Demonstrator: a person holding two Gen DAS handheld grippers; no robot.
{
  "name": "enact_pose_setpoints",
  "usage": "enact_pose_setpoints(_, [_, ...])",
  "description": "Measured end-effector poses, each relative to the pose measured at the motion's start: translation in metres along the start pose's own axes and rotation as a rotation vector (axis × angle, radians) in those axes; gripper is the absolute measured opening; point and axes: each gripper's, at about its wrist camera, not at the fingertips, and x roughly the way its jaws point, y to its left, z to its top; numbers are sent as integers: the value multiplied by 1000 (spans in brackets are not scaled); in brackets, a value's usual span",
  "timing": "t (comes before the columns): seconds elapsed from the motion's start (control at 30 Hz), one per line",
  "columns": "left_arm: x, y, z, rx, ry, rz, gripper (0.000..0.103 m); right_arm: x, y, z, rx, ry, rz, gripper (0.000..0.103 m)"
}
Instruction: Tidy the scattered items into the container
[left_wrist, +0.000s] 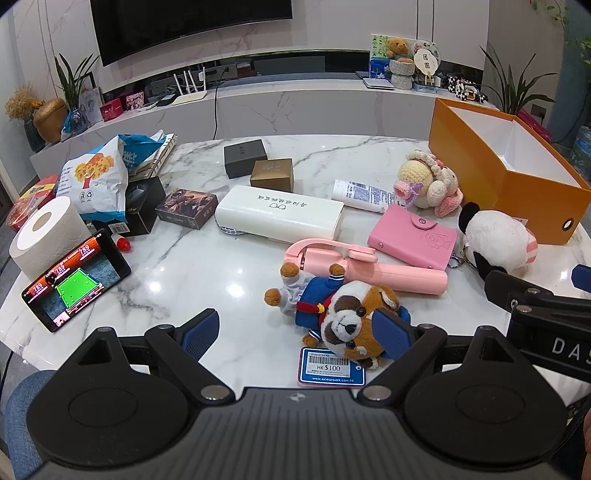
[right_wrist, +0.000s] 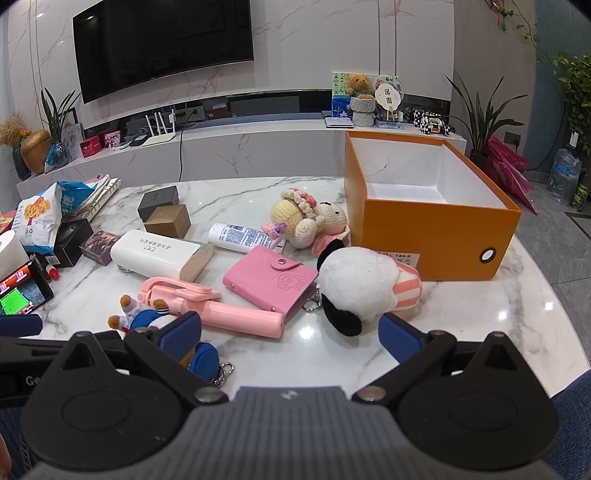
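Two hand-held grippers tilt downward over a white marble table (left_wrist: 207, 258), side by side. The left gripper (left_wrist: 295, 332) stands with jaws spread wide and grips nothing; its blue ribbed pads (left_wrist: 201, 332) flank a furry red-panda plush (left_wrist: 343, 314) in a blue sailor suit, lying on its back, with one pad in front of the toy's head; contact there cannot be judged. The right gripper (right_wrist: 291, 334) is likewise fully spread and empty, its pads just short of a round, fluffy black-and-white panda plush (right_wrist: 354, 288). The container, an orange cardboard box (right_wrist: 436, 236) with white inside and no lid, stands open just behind this panda plush. Left of the box lie a crocheted yarn doll (right_wrist: 306, 221), a white tube (right_wrist: 240, 236), a pink snap-button card wallet (right_wrist: 269, 280), a smooth pink selfie stick (right_wrist: 214, 306) and a rounded white plastic case (right_wrist: 155, 251). Farther left from the box are small square boxes (right_wrist: 162, 210), a crinkled snack bag (left_wrist: 96, 177), a paper roll (left_wrist: 48, 232) and a lit phone (left_wrist: 74, 280).
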Motion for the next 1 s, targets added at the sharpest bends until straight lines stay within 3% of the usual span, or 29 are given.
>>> enact_pose_setpoints(0.37, [1,2,1,5,-1,0,103,0,0,0,-1,0,-3,103])
enact_pose_setpoints(0.73, [21,5,-4,-5,-2,-86,103,-8,-22,3,-63,-79,61,103])
enact_pose_setpoints(0.87, [26,-3,-14,58,-30,-122,103,-5,-34,1,-85,-55,66,103])
enact_pose_setpoints(1.0, [35,-8,-23,87,-6,-127,103,-2,-52,-2,-130,-43,54,103])
